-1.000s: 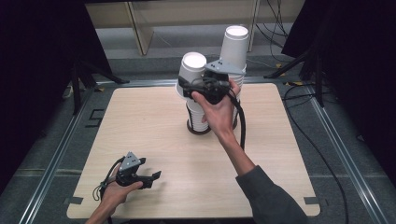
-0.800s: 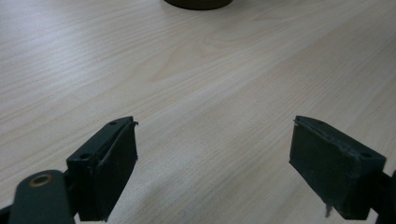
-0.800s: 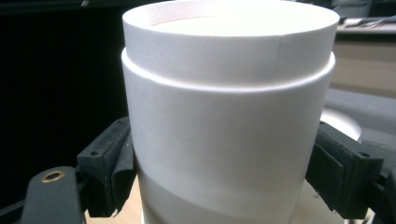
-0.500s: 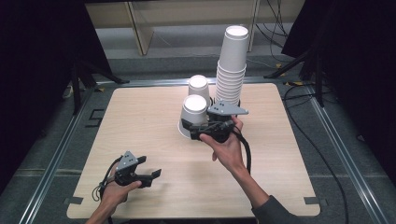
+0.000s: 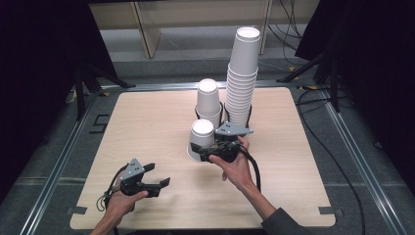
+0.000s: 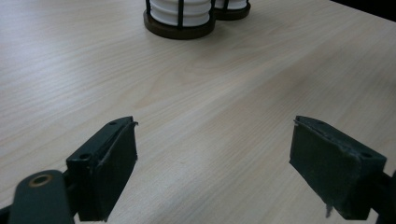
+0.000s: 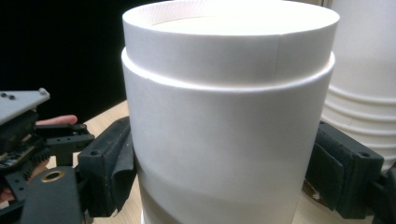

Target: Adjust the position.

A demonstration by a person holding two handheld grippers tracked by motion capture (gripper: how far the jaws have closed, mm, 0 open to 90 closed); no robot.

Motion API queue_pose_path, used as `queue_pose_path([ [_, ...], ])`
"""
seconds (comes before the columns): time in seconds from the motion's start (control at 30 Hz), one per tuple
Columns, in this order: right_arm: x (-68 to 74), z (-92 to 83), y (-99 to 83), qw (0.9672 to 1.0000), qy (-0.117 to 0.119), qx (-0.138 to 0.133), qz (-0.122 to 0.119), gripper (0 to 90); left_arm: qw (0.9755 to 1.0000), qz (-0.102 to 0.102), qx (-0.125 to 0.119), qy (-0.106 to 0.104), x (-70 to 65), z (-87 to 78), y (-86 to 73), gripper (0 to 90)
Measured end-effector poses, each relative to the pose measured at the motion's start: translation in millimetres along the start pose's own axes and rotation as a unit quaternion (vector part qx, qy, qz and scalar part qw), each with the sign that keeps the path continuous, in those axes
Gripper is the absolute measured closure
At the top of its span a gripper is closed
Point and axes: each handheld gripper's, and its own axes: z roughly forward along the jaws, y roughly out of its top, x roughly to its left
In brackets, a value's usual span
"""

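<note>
Evidently the right gripper [image 5: 201, 152] has come down from the short stack [image 5: 208, 100] to the table [image 5: 147, 127], jaws clamped on one inverted paper cup [image 5: 201, 139] now near the wood; release seems next; left gripper [image 5: 161, 182] idles, jaws apart, empty.

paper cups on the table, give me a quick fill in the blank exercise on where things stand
1. The right gripper has its jaws around a single upside-down ____ cup.
2. The tallest stack of cups stands at the ____ edge of the table.
3. The left gripper has nothing between its ____.

Missing words: white; far; jaws
</note>
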Motion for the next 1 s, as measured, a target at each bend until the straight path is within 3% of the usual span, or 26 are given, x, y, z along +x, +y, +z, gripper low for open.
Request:
queue_pose_path([
  [0.23, 7.1, 7.0, -8.1, 0.9998, 0.018, 0.010, -0.003, 18.2, 0.9996, 0.003, -0.023, -0.016, -3.5, -2.6, 3.0, 14.6],
  [0.33, 11.5, 10.8, -10.5, 0.9996, 0.025, 0.011, -0.013, 18.3, 0.9980, 0.002, -0.050, -0.037, -6.0, -3.4, 6.1, 14.6],
  [0.37, 14.4, 11.2, -11.2, 0.9994, 0.031, 0.015, -0.001, 18.3, 0.9979, 0.003, -0.050, -0.040, -7.0, -4.3, 6.9, 14.6],
  [0.4, 13.5, 12.5, -11.5, 0.9994, 0.024, 0.007, -0.023, 18.2, 0.9979, 0.003, -0.050, -0.040, -7.0, -4.3, 6.9, 14.6],
  [0.43, 14.6, 13.6, -12.0, 0.9993, 0.030, 0.007, -0.024, 18.2, 0.9965, 0.002, -0.066, -0.053, -9.5, -3.3, 7.4, 14.5],
  [0.47, 18.3, 13.9, -13.0, 0.9993, 0.035, 0.011, -0.008, 18.2, 0.9967, 0.005, -0.062, -0.052, -10.7, -4.8, 8.4, 14.5],
  [0.5, 18.3, 13.9, -13.0, 0.9993, 0.035, 0.011, -0.008, 18.2, 0.9967, 0.005, -0.062, -0.052, -10.7, -4.8, 8.4, 14.5],
  [0.53, 19.0, 13.9, -13.1, 0.9992, 0.037, 0.012, -0.009, 18.2, 0.9951, 0.000, -0.077, -0.063, -12.1, -3.0, 8.8, 14.5],
  [0.6, 20.3, 14.7, -13.0, 0.9989, 0.037, 0.012, -0.026, 18.3, 0.9948, 0.005, -0.076, -0.067, -14.2, -4.6, 10.3, 14.5],
  [0.63, 21.2, 15.9, -13.6, 0.9987, 0.040, 0.009, -0.029, 18.2, 0.9935, 0.002, -0.086, -0.074, -15.3, -3.2, 10.2, 14.5],
  [0.67, 24.2, 17.1, -14.3, 0.9984, 0.053, 0.011, -0.017, 18.3, 0.9944, 0.005, -0.082, -0.067, -17.9, -4.3, 11.2, 14.5],
  [0.73, 25.3, 16.4, -14.0, 0.9984, 0.051, 0.015, -0.020, 18.3, 0.9947, 0.009, -0.079, -0.065, -18.4, -4.6, 12.0, 14.5],
  [0.83, 30.5, 19.0, -15.6, 0.9979, 0.060, 0.015, -0.017, 18.3, 0.9932, 0.000, -0.093, -0.069, -21.1, -0.6, 13.5, 14.5],
  [0.87, 32.6, 20.2, -16.4, 0.9975, 0.067, 0.015, -0.014, 18.3, 0.9942, 0.001, -0.085, -0.066, -22.9, -0.5, 13.9, 14.5],
  [0.9, 33.9, 20.2, -16.2, 0.9973, 0.065, 0.019, -0.028, 18.3, 0.9929, 0.005, -0.094, -0.074, -23.3, 2.4, 13.6, 14.6],
  [0.93, 37.4, 22.9, -17.7, 0.9969, 0.071, 0.016, -0.029, 18.3, 0.9948, 0.007, -0.080, -0.062, -25.8, 2.1, 14.6, 14.5],
  [1.0, 37.5, 23.2, -17.7, 0.9969, 0.067, 0.015, -0.038, 18.3, 0.9937, 0.002, -0.090, -0.067, -26.1, 4.8, 14.5, 14.5],
])
